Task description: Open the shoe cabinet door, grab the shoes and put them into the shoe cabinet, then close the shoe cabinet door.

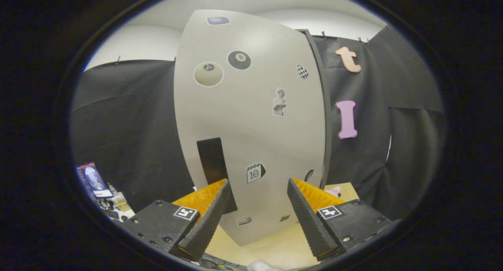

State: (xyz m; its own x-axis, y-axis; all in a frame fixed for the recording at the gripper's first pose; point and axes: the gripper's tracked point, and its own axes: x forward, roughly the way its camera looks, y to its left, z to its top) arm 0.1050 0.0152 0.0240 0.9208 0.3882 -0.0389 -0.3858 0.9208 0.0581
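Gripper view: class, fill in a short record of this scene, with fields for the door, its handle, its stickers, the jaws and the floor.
door: pale shoe cabinet door, upright, just ahead of the gripper
handle: dark vertical strip near the door's lower left, beside one finger
stickers: several, among them an eight-ball sticker and a calendar sticker
jaws: apart, holding nothing
floor: light wooden floor under the door

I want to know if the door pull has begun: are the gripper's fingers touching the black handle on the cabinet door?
Cannot tell. In the gripper view the open gripper has one finger overlapping the black handle on the cabinet door, but depth there is unclear.
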